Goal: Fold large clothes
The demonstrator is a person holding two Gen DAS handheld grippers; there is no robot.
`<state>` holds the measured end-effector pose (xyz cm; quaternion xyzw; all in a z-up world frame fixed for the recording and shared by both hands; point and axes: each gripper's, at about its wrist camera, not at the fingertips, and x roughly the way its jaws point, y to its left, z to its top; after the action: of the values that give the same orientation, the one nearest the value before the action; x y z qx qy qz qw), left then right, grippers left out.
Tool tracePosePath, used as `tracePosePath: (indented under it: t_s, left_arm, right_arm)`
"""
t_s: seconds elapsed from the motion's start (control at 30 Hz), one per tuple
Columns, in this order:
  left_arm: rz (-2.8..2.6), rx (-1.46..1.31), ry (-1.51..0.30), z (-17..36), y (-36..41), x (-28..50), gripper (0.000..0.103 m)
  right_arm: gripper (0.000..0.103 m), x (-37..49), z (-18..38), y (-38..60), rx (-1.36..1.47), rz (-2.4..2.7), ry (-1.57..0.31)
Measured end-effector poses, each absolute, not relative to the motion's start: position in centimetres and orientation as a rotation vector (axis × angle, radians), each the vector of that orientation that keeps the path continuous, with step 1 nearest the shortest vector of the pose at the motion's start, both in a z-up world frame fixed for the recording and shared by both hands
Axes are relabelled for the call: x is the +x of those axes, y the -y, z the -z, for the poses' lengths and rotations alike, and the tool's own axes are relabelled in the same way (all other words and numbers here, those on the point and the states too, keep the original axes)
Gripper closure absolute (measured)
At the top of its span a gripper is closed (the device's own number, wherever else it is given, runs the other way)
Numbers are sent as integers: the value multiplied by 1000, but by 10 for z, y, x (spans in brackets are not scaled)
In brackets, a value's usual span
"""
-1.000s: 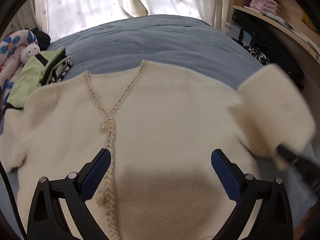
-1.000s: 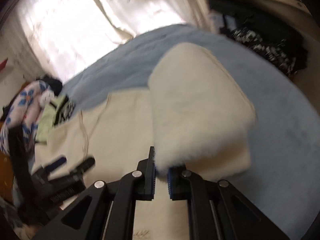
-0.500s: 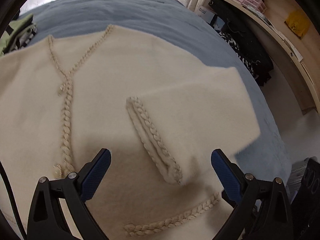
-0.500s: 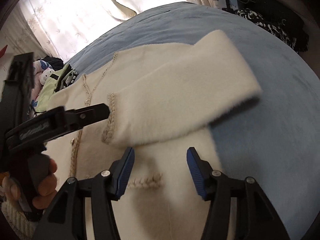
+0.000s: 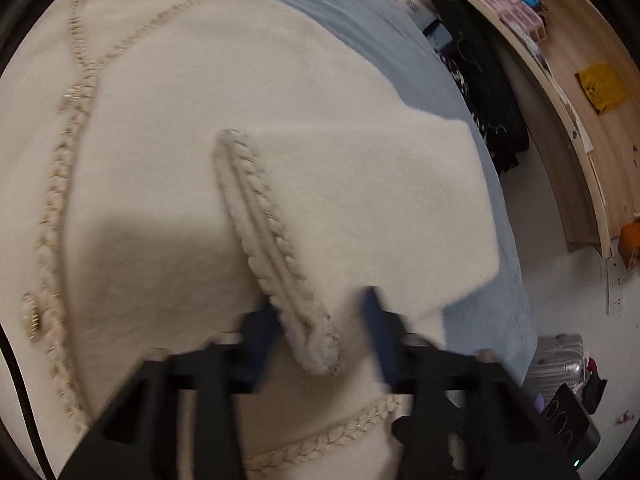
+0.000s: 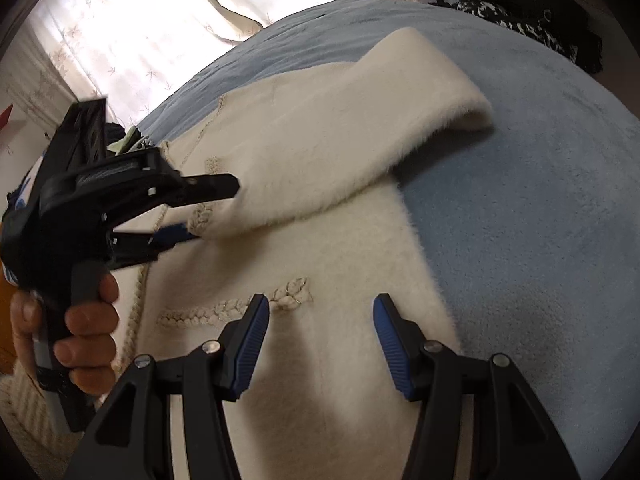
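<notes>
A cream fluffy cardigan (image 5: 160, 160) lies front up on the blue bed cover (image 6: 520, 200). Its sleeve (image 5: 360, 200) is folded across the chest, with the braided cuff (image 5: 280, 260) pointing toward me. My left gripper (image 5: 316, 328) is down at the cuff's end, and its blurred jaws are closing on it. In the right wrist view the left gripper (image 6: 208, 210), held by a hand (image 6: 88, 320), has one finger on either side of the cuff (image 6: 202, 216). My right gripper (image 6: 320, 336) hangs open over the cardigan's lower side by a braided trim (image 6: 288, 298), holding nothing.
The bed's edge drops off to the right toward a wooden shelf (image 5: 560, 100), black clothes (image 5: 480, 92) and a silver suitcase (image 5: 556, 360) on the floor. Curtains (image 6: 160, 20) hang behind the bed. Other clothes (image 6: 128, 142) lie at the far left.
The right gripper let the sleeve go across the cardigan's front and drew back open. The left gripper tipped down, sank to the cuff and narrowed its wide jaws around it.
</notes>
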<state>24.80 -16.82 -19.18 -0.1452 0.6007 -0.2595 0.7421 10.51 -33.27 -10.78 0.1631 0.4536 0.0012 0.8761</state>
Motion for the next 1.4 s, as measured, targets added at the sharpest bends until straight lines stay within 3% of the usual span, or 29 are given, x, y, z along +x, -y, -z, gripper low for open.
tracePosePath:
  t_s: [0.03, 0.13, 0.4, 0.6, 0.8, 0.83, 0.87, 0.93, 1.03, 1.2, 1.3, 1.37, 1.4]
  left_arm:
    - [551, -301, -1325, 193, 173, 250, 88]
    - [504, -186, -1297, 180, 187, 255, 90]
    - [472, 50, -939, 64, 192, 272, 91]
    - [450, 98, -871, 21, 185, 289, 91]
    - [415, 97, -822, -9, 170, 300, 91]
    - [401, 95, -815, -11, 161, 300, 91]
    - [386, 93, -812, -11, 154, 303, 91]
    - [341, 91, -819, -4, 132, 312, 91]
    - [259, 96, -863, 18, 100, 326, 91]
    - [156, 77, -1060, 106, 45, 339, 90]
    - [145, 89, -1164, 154, 29, 336, 86]
    - [158, 95, -1174, 159, 28, 331, 74]
    - [167, 98, -1172, 158, 28, 330, 69]
  right_arm:
    - [48, 105, 108, 331, 325, 2, -946]
    - [48, 104, 109, 328, 299, 8, -949]
    - [48, 114, 100, 329, 286, 18, -1004]
    - [48, 158, 75, 364, 286, 123, -954]
    - [49, 223, 107, 401, 356, 153, -1026]
    - [55, 227, 108, 400, 332, 164, -1011]
    - [74, 230, 107, 397, 301, 170, -995]
    - [88, 233, 106, 390, 270, 149, -997]
    - [88, 228, 106, 382, 202, 151, -995]
    - [87, 217, 106, 379, 209, 107, -1046]
    - [70, 212, 98, 374, 195, 74, -1058]
    - [49, 202, 88, 375, 204, 29, -1044]
    - [48, 201, 82, 378, 223, 6, -1029]
